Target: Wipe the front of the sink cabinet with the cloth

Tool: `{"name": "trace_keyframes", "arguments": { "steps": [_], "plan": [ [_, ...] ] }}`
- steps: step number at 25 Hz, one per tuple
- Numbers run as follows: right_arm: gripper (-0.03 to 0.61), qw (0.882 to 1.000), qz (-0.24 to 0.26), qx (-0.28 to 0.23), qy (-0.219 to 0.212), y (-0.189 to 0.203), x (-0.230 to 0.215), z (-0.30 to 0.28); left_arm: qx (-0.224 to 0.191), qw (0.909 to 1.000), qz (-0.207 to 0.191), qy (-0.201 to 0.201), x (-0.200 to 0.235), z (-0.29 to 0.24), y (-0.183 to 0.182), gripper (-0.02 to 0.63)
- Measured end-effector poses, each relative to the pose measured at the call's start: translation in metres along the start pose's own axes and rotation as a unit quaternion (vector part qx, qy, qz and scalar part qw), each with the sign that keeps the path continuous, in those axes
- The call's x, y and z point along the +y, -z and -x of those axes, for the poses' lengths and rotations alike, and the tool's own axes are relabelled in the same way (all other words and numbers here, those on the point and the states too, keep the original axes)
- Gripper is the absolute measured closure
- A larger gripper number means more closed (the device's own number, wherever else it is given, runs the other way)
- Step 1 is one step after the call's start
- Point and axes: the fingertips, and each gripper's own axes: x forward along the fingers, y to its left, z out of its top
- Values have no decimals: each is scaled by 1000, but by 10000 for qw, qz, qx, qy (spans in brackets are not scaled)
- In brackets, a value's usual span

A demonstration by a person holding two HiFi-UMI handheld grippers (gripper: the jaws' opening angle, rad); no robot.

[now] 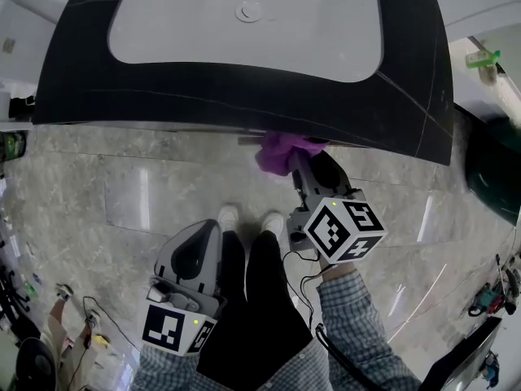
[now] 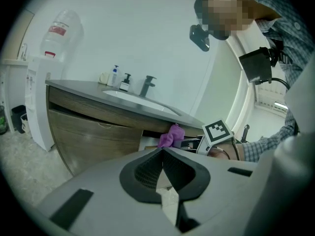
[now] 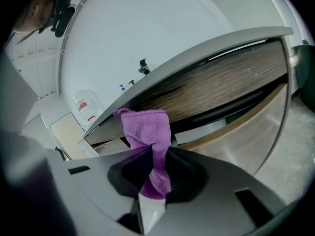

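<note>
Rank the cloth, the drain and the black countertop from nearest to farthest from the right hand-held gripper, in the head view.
1. Cloth, pinched by the right hand-held gripper.
2. Countertop, its front edge just beyond the cloth.
3. Drain, far off in the basin, top centre.

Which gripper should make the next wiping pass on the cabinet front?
Right. The right gripper is shut on the purple cloth, already up by the wooden cabinet front. The left gripper is shut with nothing in it and sits farther back from the cabinet.
</note>
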Motion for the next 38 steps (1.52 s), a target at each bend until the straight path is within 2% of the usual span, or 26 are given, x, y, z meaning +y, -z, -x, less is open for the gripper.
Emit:
{"name": "trace_keyframes", "arguments": {
  "steps": [19,28,38],
  "plan": [
    [503,9972,50,-387,634,-30,-95,51,346,9983,-169,430,-44,-35,18,603],
    [503,9916,-32,-539,1179,-39,-154,79,386,9970,-276,605,-61,-48,19,603],
    [503,9789,728,-421,1863,-58,-219,107,401,9966,-281,662,-65,-55,19,603]
  ]
}}
